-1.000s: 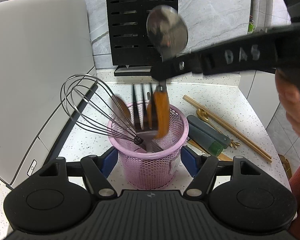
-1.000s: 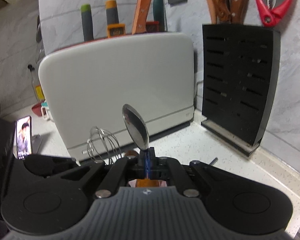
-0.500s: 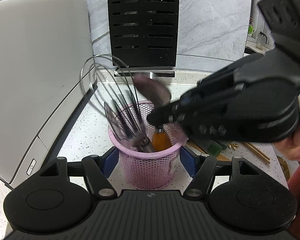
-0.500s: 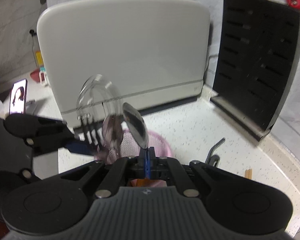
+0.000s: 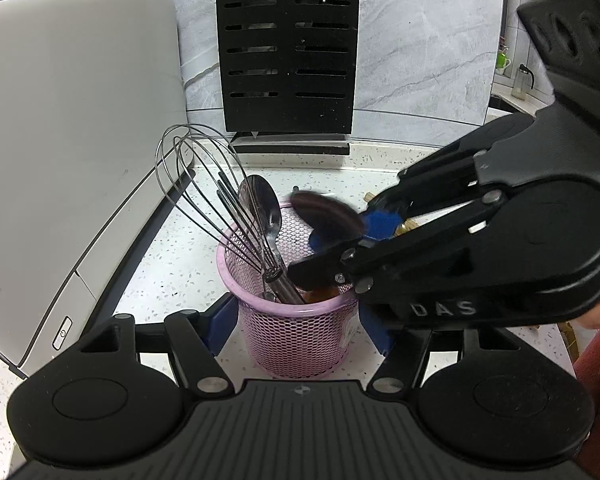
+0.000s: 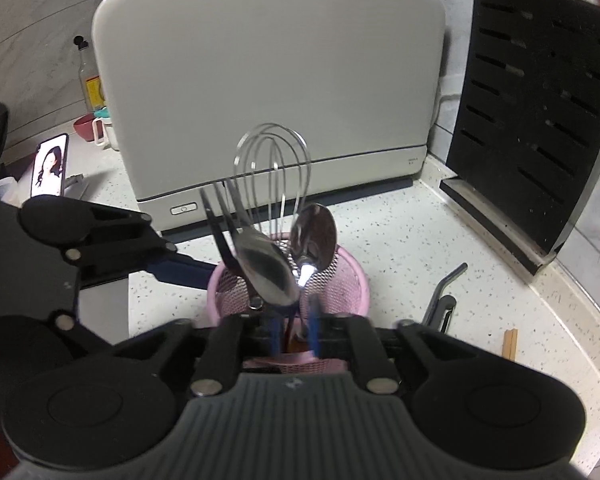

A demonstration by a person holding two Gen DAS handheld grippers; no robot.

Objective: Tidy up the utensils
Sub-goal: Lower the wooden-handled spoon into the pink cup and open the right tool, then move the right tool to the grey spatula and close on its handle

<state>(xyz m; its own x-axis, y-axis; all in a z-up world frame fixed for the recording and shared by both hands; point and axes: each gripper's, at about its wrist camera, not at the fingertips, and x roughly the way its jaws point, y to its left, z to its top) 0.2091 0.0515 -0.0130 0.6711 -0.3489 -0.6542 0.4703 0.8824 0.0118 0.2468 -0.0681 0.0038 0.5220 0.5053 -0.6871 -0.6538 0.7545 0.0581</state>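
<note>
Standing bowl-up in the pink mesh cup (image 5: pixel 296 336), the wooden-handled spoon (image 6: pixel 315 236) is shown with its long axis near vertical, leaning slightly to the far side, its handle end hidden down inside the cup. The right claw (image 6: pixel 296 330) is seen with its blue pads parted on either side of the spoon's neck, no longer pinching it as far as can be judged. The left claw (image 5: pixel 298 320) is spread around the cup, with a blue pad just beside each wall; whether the pads press the mesh cannot be told. A whisk (image 5: pixel 204 196), a second spoon (image 5: pixel 262 208) and dark fork tines (image 6: pixel 220 216) are crowded into the same cup, all leaning toward the far left. The cup stands on the speckled desk (image 5: pixel 180 248), near a grey appliance (image 6: pixel 268 80) and a black knife block (image 5: pixel 286 48).

Risk, as judged: if the right claw is lifted carelessly, the spoon bowl or whisk wires may be caught and the light cup tipped, unless it is steadied by the left claw.
</note>
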